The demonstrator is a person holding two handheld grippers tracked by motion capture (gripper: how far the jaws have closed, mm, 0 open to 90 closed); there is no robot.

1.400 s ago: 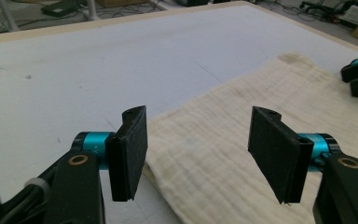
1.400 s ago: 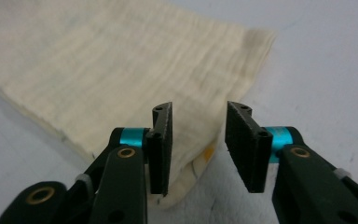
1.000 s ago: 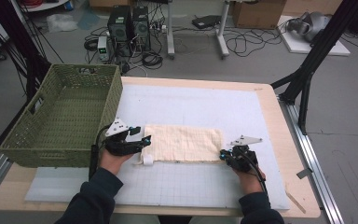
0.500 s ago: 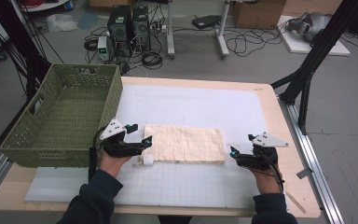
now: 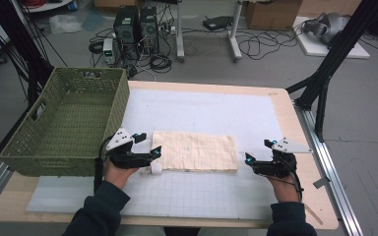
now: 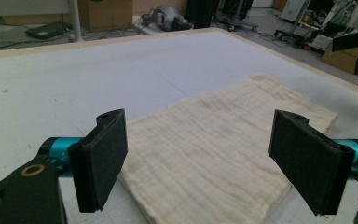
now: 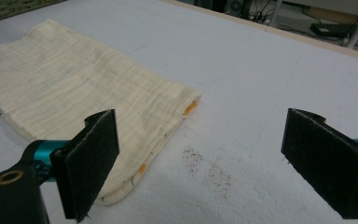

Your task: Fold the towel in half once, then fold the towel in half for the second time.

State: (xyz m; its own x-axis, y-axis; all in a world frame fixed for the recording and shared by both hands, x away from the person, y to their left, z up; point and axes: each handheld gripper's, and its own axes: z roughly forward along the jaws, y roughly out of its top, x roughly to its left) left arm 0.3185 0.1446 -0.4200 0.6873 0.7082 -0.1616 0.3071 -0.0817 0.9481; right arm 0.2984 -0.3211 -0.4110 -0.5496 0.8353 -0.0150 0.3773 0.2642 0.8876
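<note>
Cloth: folded cream cloth [image 5: 195, 151], soft crinkled weave, rectangular — lies flat on the white gridded mat [image 5: 211, 110], just right of the basket.
Basket: green woven basket [image 5: 64, 120], rectangular, at the mat's left edge.
Left gripper [image 5: 150, 156]: at the cloth's left end, level, jaws just opened wide — nothing pinched, though the cloth edge perhaps lies under them.
Right gripper [image 5: 248, 158]: just beside the cloth's right end, jaws just opened wide, holding nothing.
</note>
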